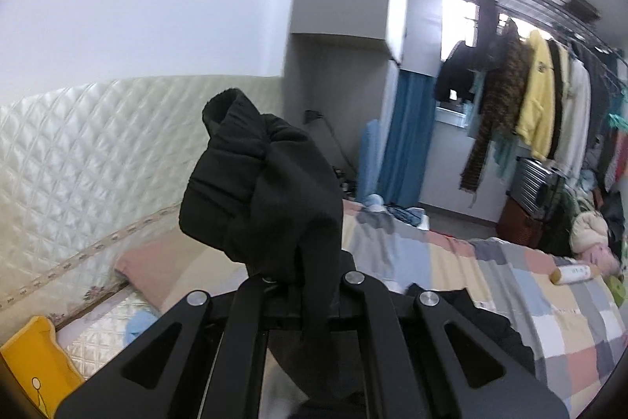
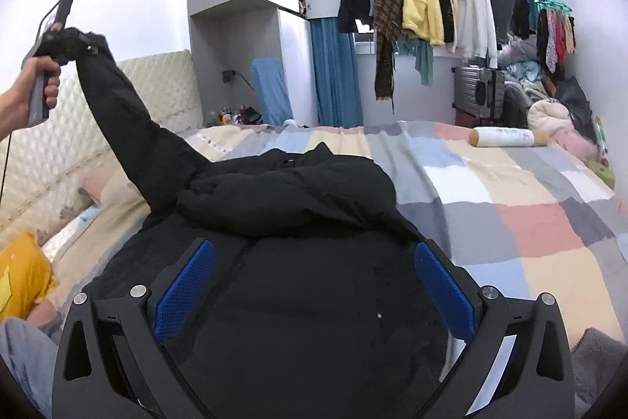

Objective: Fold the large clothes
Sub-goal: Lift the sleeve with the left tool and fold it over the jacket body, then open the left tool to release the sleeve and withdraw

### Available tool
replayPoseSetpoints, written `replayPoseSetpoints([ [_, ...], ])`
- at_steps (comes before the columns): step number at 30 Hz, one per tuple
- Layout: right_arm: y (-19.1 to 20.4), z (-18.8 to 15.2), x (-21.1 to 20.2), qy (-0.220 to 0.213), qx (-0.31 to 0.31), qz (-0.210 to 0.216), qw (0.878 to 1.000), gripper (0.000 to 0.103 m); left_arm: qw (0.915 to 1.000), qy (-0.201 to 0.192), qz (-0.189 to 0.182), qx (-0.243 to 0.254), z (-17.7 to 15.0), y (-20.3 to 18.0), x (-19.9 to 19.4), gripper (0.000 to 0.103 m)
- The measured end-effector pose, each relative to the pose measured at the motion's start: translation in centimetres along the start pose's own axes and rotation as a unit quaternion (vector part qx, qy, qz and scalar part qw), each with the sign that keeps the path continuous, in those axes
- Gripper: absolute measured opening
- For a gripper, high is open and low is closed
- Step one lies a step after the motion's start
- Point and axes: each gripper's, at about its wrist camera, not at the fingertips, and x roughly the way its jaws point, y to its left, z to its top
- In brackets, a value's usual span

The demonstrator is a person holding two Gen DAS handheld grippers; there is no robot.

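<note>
Above bed (image 2: 510, 191): left gripper (image 2: 84, 40) fingers clamped on jacket sleeve (image 2: 117, 105), apparently cuff; right gripper (image 2: 314, 285) fingers apart.

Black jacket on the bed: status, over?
Left gripper shut on the sleeve, lifted high. Right gripper open, empty, over the black jacket, which lies on the bed. Nothing in the way.

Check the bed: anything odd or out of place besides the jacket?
A capped bottle lies on its side on the patchwork bedspread, beyond the black jacket. No spill is visible. Otherwise nothing stands out.
</note>
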Motion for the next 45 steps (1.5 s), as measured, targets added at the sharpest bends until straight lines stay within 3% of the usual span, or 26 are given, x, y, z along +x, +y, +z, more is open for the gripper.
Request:
replayPoseSetpoints([
  [5,-1.5,0.4,-1.4,-0.017,0.032,0.007,0.999,0.103,0.9975,0.011,-0.026,0.064,-1.4,-7.4,-0.6,0.004],
  [13,-3.3,0.4,-2.5,-0.035,0.045,0.008,0.998,0.103,0.9908,0.014,-0.091,0.099,-5.7,-16.6,-0.2,0.004],
  [19,-4.6,0.2,-2.3,-0.034,0.066,0.015,0.997,0.103,0.9830,0.041,-0.128,0.125,-10.1,-23.3,1.2,0.005],
  [24,-5.3,-0.2,-2.0,-0.030,0.077,0.020,0.996,0.103,0.9731,0.067,-0.159,0.153,-15.7,-28.3,2.9,0.005],
  [30,-6.0,-0.6,-1.3,-0.021,0.083,0.026,0.996,0.103,0.9615,0.113,-0.183,0.172,-21.7,-31.8,5.6,0.005],
  [33,-6.4,-0.8,-0.8,-0.017,0.085,0.027,0.996,0.103,0.9595,0.135,-0.193,0.155,-23.9,-32.7,6.7,0.004],
  [37,-6.9,-0.9,-0.1,-0.011,0.094,0.029,0.995,0.103,0.9526,0.178,-0.189,0.159,-26.9,-33.5,8.9,0.004],
  [45,-7.1,-1.3,2.0,0.015,0.099,0.029,0.995,0.103,0.9412,0.234,-0.177,0.167,-28.7,-34.4,11.2,0.004],
])
